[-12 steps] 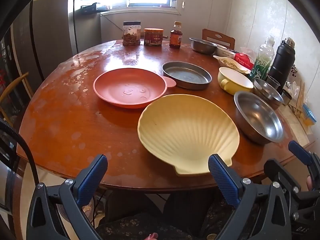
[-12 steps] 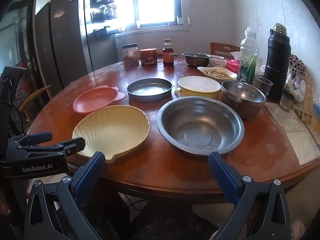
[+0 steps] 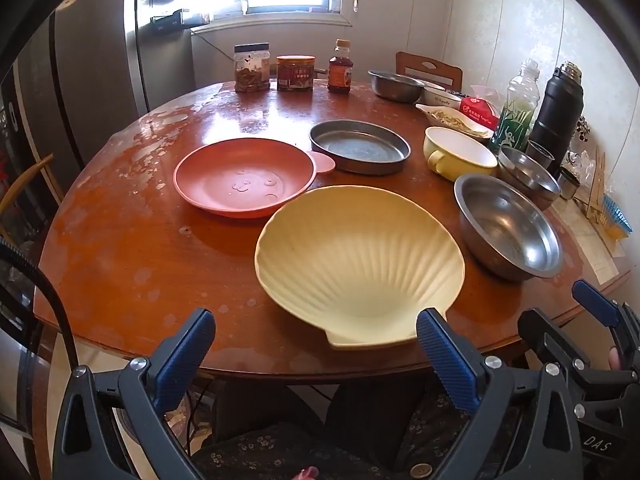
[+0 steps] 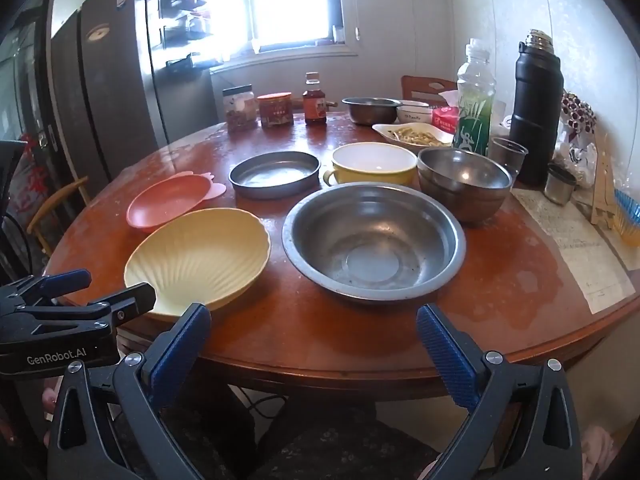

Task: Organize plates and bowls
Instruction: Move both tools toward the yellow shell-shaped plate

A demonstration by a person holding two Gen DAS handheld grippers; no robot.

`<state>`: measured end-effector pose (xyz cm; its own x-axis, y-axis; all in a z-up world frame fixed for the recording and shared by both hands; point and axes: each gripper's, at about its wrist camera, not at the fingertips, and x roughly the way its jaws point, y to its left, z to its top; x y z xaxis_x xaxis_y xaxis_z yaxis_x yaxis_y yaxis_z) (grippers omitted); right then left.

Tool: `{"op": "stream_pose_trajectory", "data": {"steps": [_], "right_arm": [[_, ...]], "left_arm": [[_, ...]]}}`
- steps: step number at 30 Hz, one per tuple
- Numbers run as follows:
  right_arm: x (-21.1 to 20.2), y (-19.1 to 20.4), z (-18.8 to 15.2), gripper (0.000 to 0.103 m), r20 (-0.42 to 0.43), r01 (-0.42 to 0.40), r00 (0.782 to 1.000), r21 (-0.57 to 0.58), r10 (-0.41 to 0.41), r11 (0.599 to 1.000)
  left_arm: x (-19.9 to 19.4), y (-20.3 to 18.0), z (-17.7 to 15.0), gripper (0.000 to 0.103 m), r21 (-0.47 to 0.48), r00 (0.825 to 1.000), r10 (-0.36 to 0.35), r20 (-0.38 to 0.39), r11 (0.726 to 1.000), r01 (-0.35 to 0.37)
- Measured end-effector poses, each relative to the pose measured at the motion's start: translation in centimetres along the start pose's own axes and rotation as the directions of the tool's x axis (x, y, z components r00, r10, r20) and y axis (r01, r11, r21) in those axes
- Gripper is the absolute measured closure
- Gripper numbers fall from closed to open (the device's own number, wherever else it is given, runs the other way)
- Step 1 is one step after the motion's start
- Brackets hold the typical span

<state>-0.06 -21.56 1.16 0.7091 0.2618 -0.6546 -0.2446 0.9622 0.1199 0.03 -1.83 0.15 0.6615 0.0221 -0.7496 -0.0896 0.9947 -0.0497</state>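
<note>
Nearer shell plate (image 3: 360,260) — perhaps "GenRobot.AI" tongs (image 4: 76,292)

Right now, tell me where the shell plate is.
Shell plate: at the table's near edge, between the orange plate and big steel bowl.

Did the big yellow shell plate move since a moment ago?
No. The yellow shell plate sits just as before, its far edge beside the pink plate and its right side near the big metal bowl. Neither open gripper touches it.

Home kitchen: fridge (image 4: 108,92), dining table (image 4: 360,332).
</note>
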Motion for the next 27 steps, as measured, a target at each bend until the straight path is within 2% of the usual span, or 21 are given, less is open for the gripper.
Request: {"op": "stream_pose_trajectory", "data": {"steps": [27], "right_arm": [[-0.25,-0.39,-0.83,0.0,-0.003,0.003,1.0,0.025,-0.003,1.0]], "left_arm": [[-0.82,-0.23,-0.49,0.002,0.011,1.0,0.013,0.014,1.0,-0.013]]}}
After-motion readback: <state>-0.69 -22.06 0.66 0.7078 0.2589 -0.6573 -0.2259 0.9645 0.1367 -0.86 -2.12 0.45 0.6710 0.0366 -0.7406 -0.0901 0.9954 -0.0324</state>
